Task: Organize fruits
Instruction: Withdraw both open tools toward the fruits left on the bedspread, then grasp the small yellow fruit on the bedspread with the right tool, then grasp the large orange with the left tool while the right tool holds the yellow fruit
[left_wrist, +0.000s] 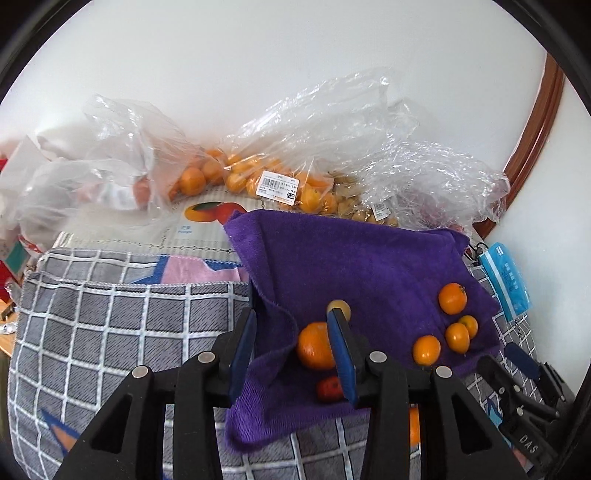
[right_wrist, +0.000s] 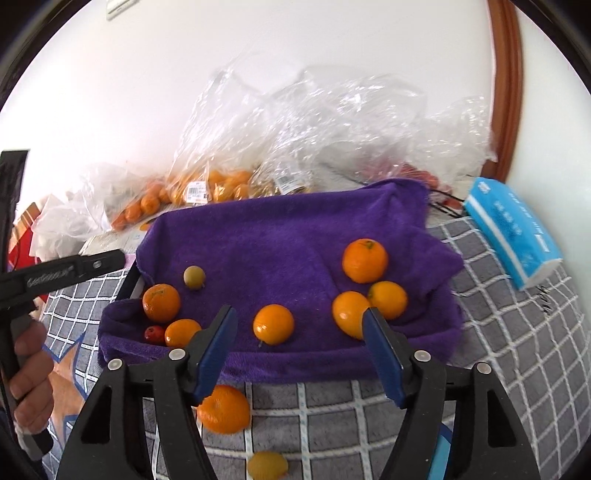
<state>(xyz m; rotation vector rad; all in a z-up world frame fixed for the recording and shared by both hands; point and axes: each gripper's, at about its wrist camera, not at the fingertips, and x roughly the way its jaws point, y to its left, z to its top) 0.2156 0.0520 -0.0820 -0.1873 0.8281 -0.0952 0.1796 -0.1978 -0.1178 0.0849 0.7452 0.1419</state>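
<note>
Fruit lies loose on a purple towel (right_wrist: 280, 236) spread over a grey checked cloth (right_wrist: 509, 332). Near towel's left edge: an orange (right_wrist: 161, 302), a smaller orange (right_wrist: 182, 332), a small red fruit (right_wrist: 154, 333) & a greenish-yellow round fruit (right_wrist: 194, 276). Mid front edge: single orange (right_wrist: 273, 324). Toward right edge: three oranges clustered (right_wrist: 365, 260). Off the towel, on the checked cloth: one orange (right_wrist: 223, 409) & a yellow fruit (right_wrist: 267, 466). Behind the far edge: clear bags of oranges (left_wrist: 236, 173) w/ barcode price label, "7.20" legible (left_wrist: 279, 188); writing otherwise too small. Blue tissue pack (right_wrist: 511, 230) at right, print unreadable. Left gripper (left_wrist: 291, 354): jaws apart, nothing clamped. Right gripper (right_wrist: 299, 350): jaws wide apart, empty. Lettering on the left tool's body blurred. Hand (right_wrist: 31, 373) grips the left tool's handle.
</note>
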